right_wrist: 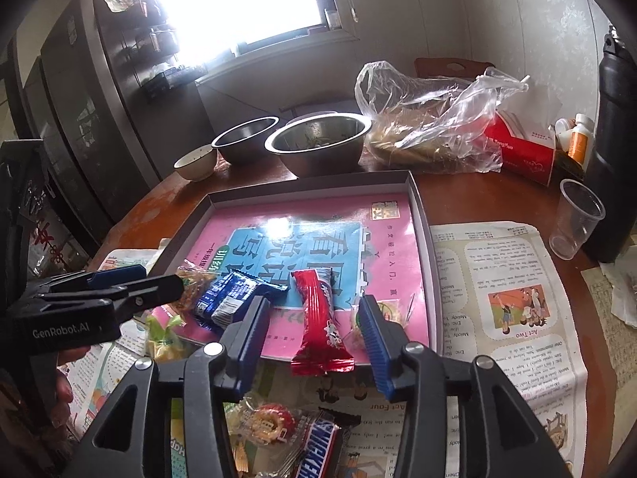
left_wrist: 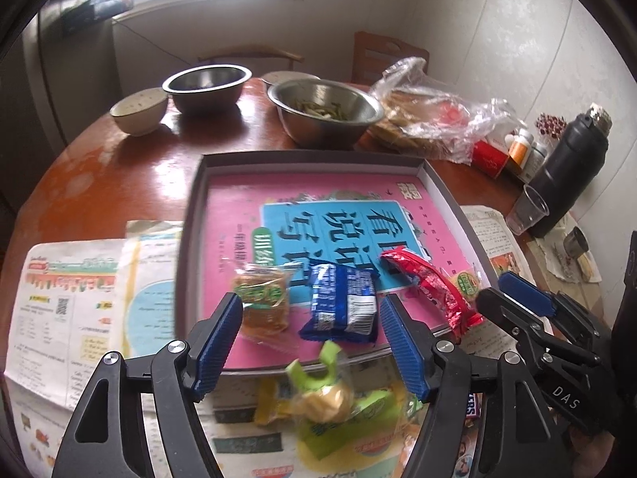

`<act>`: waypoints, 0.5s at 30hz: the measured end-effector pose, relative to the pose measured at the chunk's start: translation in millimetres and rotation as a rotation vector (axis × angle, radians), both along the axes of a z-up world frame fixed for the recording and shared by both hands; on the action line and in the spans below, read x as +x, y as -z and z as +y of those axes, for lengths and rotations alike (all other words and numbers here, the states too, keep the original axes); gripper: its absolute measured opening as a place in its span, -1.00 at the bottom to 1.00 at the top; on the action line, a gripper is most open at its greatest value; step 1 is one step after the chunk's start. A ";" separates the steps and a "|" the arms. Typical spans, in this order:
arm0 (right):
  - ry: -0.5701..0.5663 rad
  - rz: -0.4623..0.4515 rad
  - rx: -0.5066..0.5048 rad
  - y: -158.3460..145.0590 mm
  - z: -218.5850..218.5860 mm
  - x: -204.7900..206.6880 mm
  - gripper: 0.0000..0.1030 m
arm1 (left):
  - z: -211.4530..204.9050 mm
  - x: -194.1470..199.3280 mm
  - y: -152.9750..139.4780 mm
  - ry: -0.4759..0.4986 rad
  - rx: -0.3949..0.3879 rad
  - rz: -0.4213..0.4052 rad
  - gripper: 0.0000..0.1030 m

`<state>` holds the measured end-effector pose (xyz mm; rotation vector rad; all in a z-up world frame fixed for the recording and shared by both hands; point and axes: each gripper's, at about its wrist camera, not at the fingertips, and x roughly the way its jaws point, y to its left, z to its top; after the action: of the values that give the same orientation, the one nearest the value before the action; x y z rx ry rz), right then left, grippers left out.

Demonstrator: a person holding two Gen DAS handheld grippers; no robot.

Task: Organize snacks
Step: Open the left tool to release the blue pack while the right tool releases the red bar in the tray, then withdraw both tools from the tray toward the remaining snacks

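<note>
A shallow grey tray (left_wrist: 190, 239) (right_wrist: 423, 219) lined with a pink book holds three snacks. They are an amber packet (left_wrist: 264, 298) (right_wrist: 190, 279), a blue packet (left_wrist: 342, 302) (right_wrist: 235, 294) and a red packet (left_wrist: 434, 290) (right_wrist: 318, 318) that overhangs the front rim. My left gripper (left_wrist: 312, 342) (right_wrist: 159, 277) hovers open above the blue packet, touching nothing. My right gripper (right_wrist: 312, 338) (left_wrist: 505, 298) hangs open over the red packet, its pads clear of it. A green-wrapped snack (left_wrist: 322, 394) (right_wrist: 163, 334) lies on newspaper in front of the tray, as does a Snickers bar (right_wrist: 318, 450).
Two steel bowls (left_wrist: 324, 111) (left_wrist: 207, 85), a ceramic bowl (left_wrist: 137, 111) and a clear plastic bag (right_wrist: 430, 119) stand behind the tray. A red box (right_wrist: 521, 147), pill bottles (right_wrist: 579, 137), a plastic cup (right_wrist: 575, 219) and a black flask (left_wrist: 569, 171) crowd the right. Newspaper (right_wrist: 497, 298) covers the round wooden table.
</note>
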<state>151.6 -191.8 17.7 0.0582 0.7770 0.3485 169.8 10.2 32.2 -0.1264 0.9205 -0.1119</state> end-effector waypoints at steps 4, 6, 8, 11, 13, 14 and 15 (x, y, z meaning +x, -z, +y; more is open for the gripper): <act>-0.005 -0.017 0.001 -5.9 1.0 -9.1 -0.07 | 13.4 -10.7 -4.7 -0.031 -0.006 -0.009 0.44; -0.005 -0.026 0.001 -8.5 1.4 -14.1 -0.06 | 19.4 -15.2 -4.7 -0.043 -0.007 -0.007 0.44; -0.005 -0.032 0.002 -10.7 1.7 -18.9 -0.04 | 23.7 -21.1 -3.6 -0.051 -0.008 -0.006 0.44; -0.002 -0.041 0.002 -13.0 1.2 -27.4 -0.04 | 27.2 -29.2 -1.8 -0.055 -0.009 -0.004 0.44; 0.000 -0.044 0.003 -13.3 0.6 -32.5 -0.04 | 27.4 -34.8 -0.3 -0.050 -0.010 -0.001 0.44; 0.001 -0.045 0.001 -13.6 0.8 -36.1 -0.04 | 27.1 -37.5 0.7 -0.049 -0.010 0.001 0.44; 0.002 -0.045 0.000 -13.6 0.6 -38.3 -0.03 | 26.6 -39.7 1.5 -0.046 -0.009 0.002 0.44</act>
<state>113.3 -191.2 31.2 0.0509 0.7325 0.3464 130.1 36.8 30.6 -0.1565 0.9185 -0.0734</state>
